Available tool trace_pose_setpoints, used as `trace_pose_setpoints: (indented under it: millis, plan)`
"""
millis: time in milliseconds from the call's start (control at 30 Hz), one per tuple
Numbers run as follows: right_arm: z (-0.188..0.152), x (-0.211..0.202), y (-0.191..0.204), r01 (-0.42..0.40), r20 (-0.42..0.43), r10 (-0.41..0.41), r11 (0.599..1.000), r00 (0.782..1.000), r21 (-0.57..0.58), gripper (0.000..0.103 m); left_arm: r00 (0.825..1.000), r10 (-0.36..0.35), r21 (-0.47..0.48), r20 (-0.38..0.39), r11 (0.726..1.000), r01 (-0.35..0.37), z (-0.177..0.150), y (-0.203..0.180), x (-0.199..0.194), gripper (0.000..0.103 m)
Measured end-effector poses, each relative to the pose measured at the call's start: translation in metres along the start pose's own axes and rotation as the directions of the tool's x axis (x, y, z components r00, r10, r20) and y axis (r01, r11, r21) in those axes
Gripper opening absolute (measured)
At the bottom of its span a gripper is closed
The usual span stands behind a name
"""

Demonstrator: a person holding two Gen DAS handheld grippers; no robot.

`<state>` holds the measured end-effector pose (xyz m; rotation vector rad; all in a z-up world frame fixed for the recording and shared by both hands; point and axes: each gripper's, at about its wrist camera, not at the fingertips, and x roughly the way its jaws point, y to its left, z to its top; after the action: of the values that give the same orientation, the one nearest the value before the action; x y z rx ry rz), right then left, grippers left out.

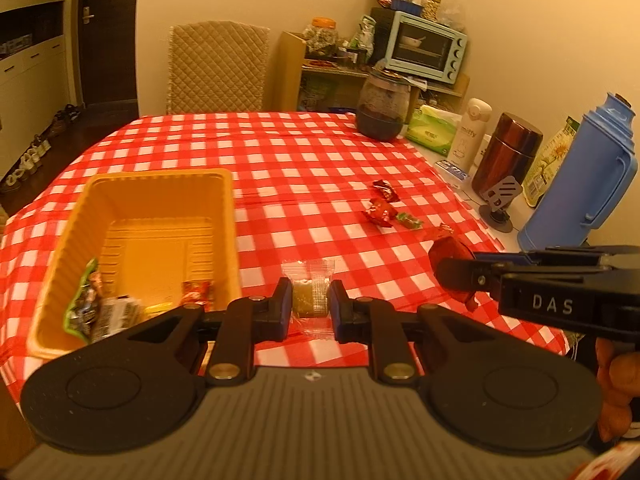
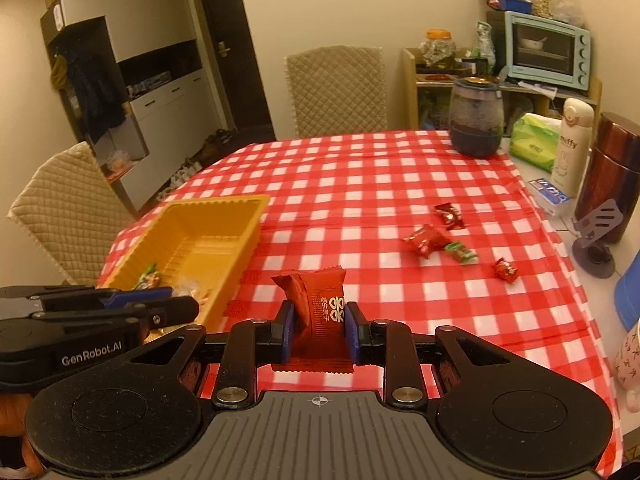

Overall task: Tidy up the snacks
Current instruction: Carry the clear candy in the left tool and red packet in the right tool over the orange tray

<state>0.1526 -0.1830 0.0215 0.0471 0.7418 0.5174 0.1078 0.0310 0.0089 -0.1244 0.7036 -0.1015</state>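
My left gripper (image 1: 310,300) is shut on a clear-wrapped olive-brown snack (image 1: 309,295), just right of the yellow tray (image 1: 224,216), above the tablecloth. The tray holds several wrapped snacks (image 1: 100,308) at its near end. My right gripper (image 2: 319,326) is shut on an upright red snack packet (image 2: 318,312); in the left wrist view it shows at the right (image 1: 452,268). Several small red and green candies (image 2: 440,240) lie loose on the checked cloth, also in the left wrist view (image 1: 384,210). The tray shows in the right wrist view (image 2: 240,216) with the left gripper (image 2: 176,308) in front of it.
A dark glass jar (image 1: 382,110), tissue pack (image 1: 434,130), white bottle (image 1: 466,136), brown flask (image 1: 506,156) and blue thermos jug (image 1: 580,176) line the table's right side. A small phone stand (image 1: 500,200) sits there. Quilted chairs (image 1: 218,68) stand behind the table.
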Motion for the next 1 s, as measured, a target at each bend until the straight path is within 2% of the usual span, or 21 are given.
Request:
trace_pose_setpoints:
  millis: [600,1000]
  plan:
    - [0.006,0.025,0.077,-0.104,-0.035,0.101,0.991,0.994,-0.089,0.027,0.994,0.109,-0.091,0.010,0.990,-0.107,-0.009,0.077,-0.040,0.018]
    - [0.011,0.055,0.106,-0.133,-0.072,0.124,0.982,0.990,-0.131,0.027,0.992,0.123,-0.142,-0.005,0.982,-0.123,-0.008,0.119,-0.036,0.018]
